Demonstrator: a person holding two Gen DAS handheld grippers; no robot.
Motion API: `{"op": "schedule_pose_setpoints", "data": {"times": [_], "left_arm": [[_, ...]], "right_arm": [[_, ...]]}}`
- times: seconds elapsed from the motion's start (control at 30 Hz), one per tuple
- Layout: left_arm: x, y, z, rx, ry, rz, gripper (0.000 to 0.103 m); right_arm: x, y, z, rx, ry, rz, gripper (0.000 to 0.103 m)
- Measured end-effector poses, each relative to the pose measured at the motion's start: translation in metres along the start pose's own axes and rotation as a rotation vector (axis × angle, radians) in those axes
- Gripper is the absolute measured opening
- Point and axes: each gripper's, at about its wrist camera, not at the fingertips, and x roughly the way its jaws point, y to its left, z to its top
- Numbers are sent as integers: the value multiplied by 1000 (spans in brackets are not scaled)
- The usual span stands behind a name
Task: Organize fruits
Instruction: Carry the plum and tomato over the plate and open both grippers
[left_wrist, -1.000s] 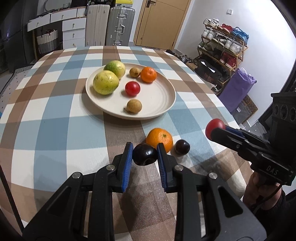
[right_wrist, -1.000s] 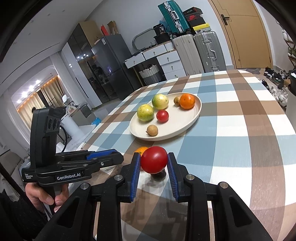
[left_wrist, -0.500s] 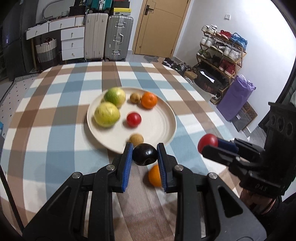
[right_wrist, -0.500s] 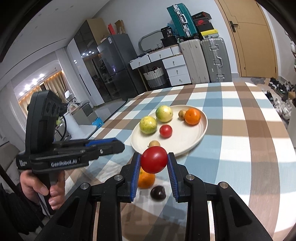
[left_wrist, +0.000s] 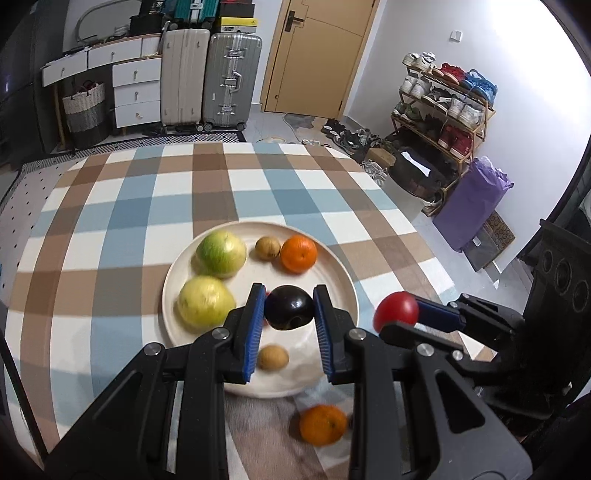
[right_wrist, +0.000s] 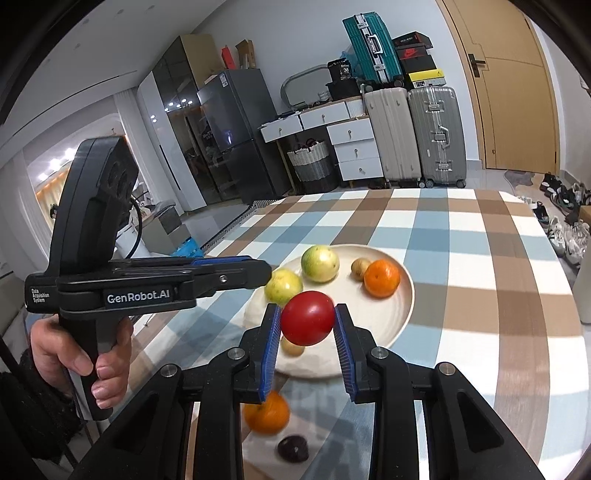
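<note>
My left gripper (left_wrist: 289, 309) is shut on a dark purple plum (left_wrist: 289, 307) and holds it above the cream plate (left_wrist: 334, 273). My right gripper (right_wrist: 307, 318) is shut on a red tomato (right_wrist: 307, 317) above the plate's near edge (right_wrist: 400, 314); the tomato also shows in the left wrist view (left_wrist: 396, 311). The plate holds two green-yellow fruits (left_wrist: 221, 253), an orange (left_wrist: 298, 253) and two small brown fruits (left_wrist: 272, 357). An orange (right_wrist: 266, 412) and a dark plum (right_wrist: 293, 448) lie on the checked tablecloth in front of the plate.
The table's right edge (left_wrist: 424, 236) drops to the floor, with a purple bag (left_wrist: 469, 203) and a shoe rack (left_wrist: 443, 107) beyond. Suitcases (left_wrist: 210, 77) and drawers stand behind the table. A white object (right_wrist: 583, 295) stands at the table's right edge.
Both grippers rose and moved forward with their fruits, from over the cloth to over the plate. The orange and plum on the cloth now lie behind and below the fingertips.
</note>
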Motion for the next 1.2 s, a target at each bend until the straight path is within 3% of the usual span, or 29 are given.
{"op": "schedule_pose_setpoints", "data": {"times": [0.3,0.73,1.1,1.2], "left_arm": [[52,-2,34,-2,40,30,24],[119,6,43,-34,134,52,24],[131,10,46,-38,156,39,24],[126,11,47,-37,151,27,24]], "right_arm": [[37,-24,11,16,34,-40,29],[69,-46,4,57,82,-50,29],[80,-43,7,44,93,-70,30],[77,-42,7,39,79,-77,42]]}}
